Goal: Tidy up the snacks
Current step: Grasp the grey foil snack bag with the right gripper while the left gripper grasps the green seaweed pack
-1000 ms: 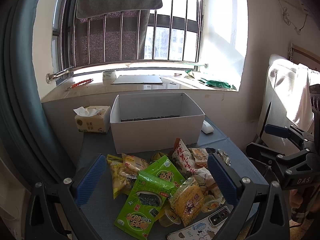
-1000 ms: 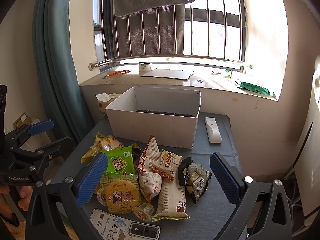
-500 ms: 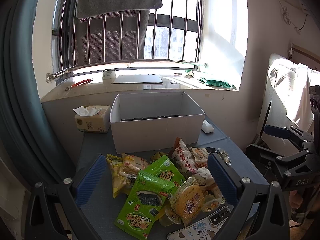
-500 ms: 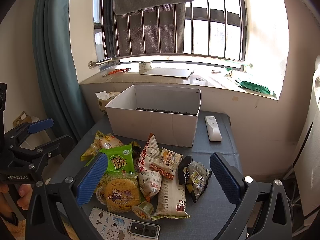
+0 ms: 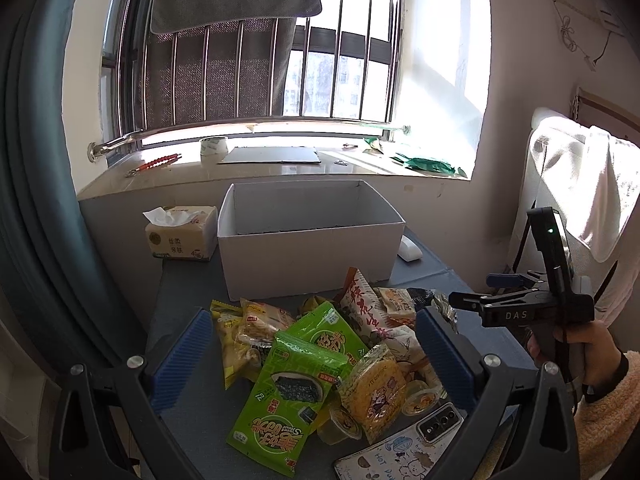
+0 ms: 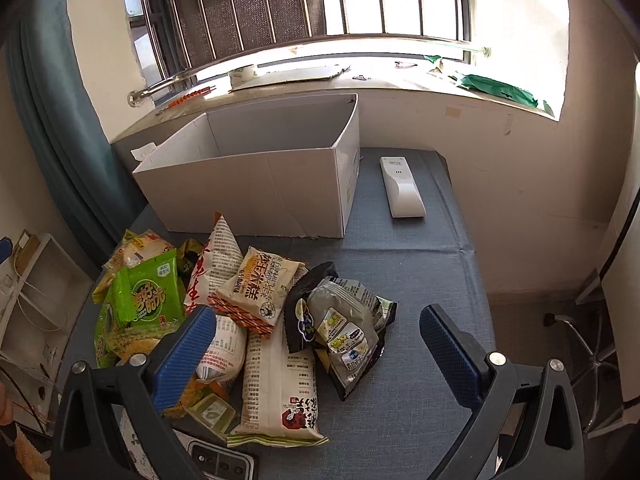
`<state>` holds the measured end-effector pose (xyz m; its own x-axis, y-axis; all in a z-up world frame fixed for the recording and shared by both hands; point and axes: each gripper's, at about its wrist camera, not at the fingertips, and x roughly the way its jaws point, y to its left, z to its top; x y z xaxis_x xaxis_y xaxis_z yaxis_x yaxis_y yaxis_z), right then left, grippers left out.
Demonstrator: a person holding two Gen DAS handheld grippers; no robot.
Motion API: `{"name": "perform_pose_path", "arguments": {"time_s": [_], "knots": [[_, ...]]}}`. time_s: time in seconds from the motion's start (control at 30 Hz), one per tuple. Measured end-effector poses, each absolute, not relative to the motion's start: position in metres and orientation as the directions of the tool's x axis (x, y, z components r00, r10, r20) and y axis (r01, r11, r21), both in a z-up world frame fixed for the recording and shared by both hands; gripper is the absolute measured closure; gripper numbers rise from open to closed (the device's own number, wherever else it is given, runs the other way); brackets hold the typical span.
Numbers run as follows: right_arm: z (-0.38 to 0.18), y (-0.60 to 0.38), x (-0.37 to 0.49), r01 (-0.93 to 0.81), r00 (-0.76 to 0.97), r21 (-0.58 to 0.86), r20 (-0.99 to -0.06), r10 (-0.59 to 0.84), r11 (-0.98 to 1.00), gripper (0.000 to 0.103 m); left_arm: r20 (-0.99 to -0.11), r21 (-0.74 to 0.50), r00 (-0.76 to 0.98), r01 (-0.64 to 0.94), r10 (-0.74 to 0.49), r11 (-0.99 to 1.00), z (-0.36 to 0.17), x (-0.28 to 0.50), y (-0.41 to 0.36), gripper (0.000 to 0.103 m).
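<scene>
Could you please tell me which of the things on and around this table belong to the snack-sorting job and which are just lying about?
Part of the job:
snack packets
white box
left gripper
right gripper

Just lying about:
tissue pack
remote control
phone
tape roll

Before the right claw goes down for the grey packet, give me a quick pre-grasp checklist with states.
1. Right claw open and holding nothing: ok.
2. Grey packet lies between its fingers' line, on top of the pile: ok.
3. Black packet overlaps the grey one, may come along: not ok.
4. White box open-topped, nothing seen inside: ok.
5. Remote lies apart from the pile: ok.
6. Left claw open, held over the green packets: ok.
</scene>
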<state>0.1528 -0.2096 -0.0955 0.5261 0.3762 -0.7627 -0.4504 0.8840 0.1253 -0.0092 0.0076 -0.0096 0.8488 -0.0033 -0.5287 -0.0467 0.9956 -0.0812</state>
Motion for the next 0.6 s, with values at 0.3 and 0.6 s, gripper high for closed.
{"name": "perform_pose_path", "arguments": {"time_s": [0.3, 0.6], "knots": [[-0.163, -0.219, 0.202, -0.383, 0.357, 0.292, -0.828, 0.432, 0.876, 0.000, -0.556, -0.109, 0.831, -0.069, -0.003, 0.992, -0.022, -0.011, 0.020, 0.000], [-0.166, -0.234, 0.195, -0.352, 0.356, 0.402, -0.778, 0.518, 0.845, 0.058, -0.589, -0.121, 0.808, -0.102, 0.012, 0.987, -0.038, -0.011, 0.033, 0.000]]}}
